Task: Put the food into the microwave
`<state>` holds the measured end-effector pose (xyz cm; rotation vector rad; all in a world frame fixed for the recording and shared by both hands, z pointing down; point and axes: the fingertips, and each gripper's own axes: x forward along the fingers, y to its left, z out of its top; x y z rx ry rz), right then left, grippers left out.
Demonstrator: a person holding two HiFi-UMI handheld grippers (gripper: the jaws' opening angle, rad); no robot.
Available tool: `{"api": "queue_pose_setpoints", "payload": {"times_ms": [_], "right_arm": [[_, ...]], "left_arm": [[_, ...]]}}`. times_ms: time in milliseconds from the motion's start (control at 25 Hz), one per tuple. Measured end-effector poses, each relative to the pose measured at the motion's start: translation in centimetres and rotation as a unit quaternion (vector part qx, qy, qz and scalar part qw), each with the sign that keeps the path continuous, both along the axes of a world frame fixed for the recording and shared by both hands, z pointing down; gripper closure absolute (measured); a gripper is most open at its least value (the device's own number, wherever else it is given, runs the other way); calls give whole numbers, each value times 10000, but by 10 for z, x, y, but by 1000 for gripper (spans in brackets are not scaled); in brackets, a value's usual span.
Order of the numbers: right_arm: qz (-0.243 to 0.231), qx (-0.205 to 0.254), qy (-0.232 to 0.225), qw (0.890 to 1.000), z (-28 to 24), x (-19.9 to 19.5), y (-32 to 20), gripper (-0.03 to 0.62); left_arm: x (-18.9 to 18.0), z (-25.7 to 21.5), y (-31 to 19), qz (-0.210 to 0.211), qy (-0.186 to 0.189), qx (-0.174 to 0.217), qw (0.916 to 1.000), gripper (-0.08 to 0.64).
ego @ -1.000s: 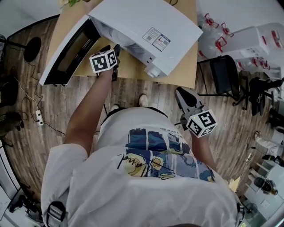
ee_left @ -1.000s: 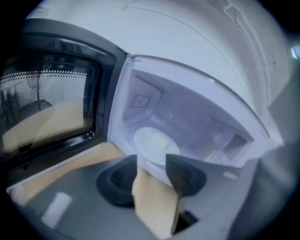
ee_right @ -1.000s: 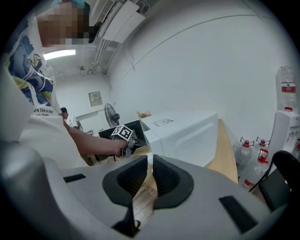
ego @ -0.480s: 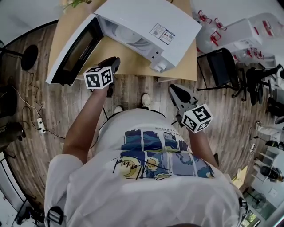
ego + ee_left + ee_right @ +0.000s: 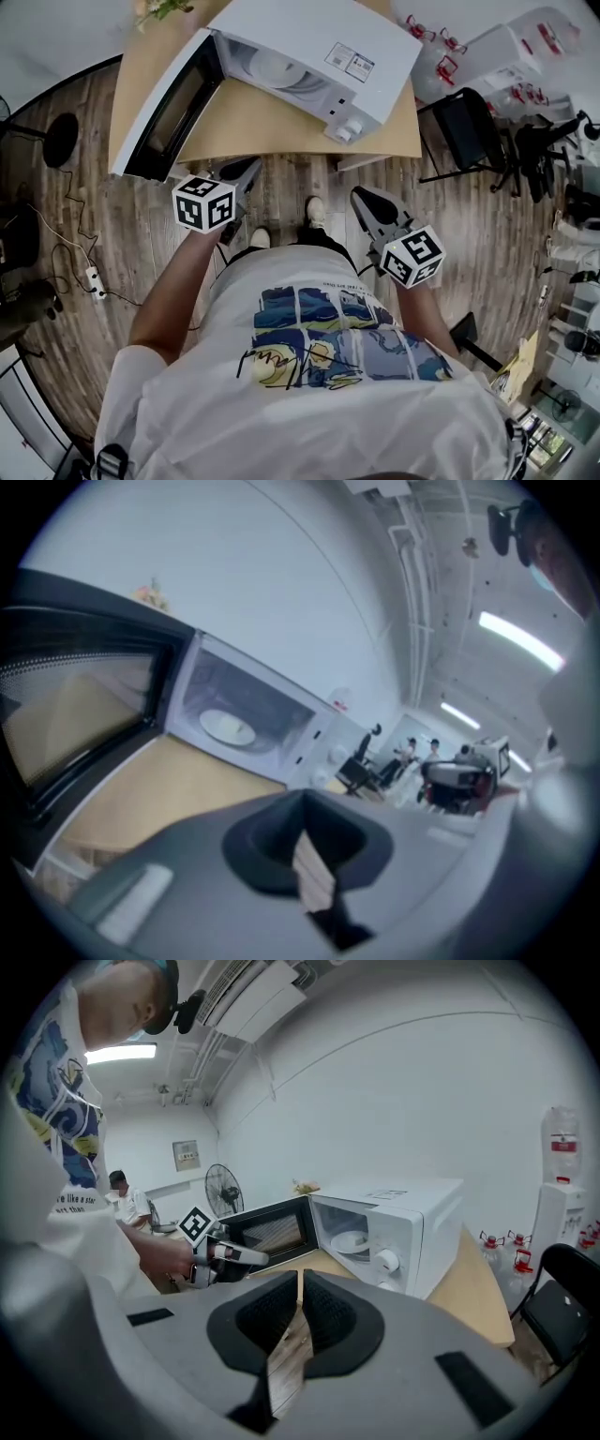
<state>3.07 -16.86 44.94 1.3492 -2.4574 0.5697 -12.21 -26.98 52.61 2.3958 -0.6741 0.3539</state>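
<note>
White microwave (image 5: 314,42) sits on the wooden table (image 5: 262,127), with its door (image 5: 161,111) swung wide open on the left. Just in front of that door, off the table edge, the left gripper (image 5: 247,168) has its jaws pressed together with nothing in them. Inside the microwave there's a white plate (image 5: 277,69), can't tell if any food's on it. In front of the microwave's knob side, the right gripper (image 5: 363,195) is closed up and empty too.
</note>
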Motion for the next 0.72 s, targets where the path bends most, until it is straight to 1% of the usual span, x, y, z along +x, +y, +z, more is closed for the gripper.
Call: {"api": "queue_pose_setpoints", "payload": {"times_ms": [160, 320, 440, 720], "right_arm": [[64, 29, 8, 10000, 1, -16, 13, 572], [136, -30, -23, 9999, 10, -31, 27, 575], [102, -48, -13, 9999, 12, -44, 34, 577], [182, 11, 204, 9996, 6, -46, 43, 580]], "left_arm": [[-7, -8, 21, 360, -20, 62, 9993, 552], [-10, -8, 36, 404, 73, 54, 9991, 552], [-14, -8, 45, 447, 131, 44, 9989, 552], [-15, -19, 58, 693, 209, 167, 9972, 552]]}}
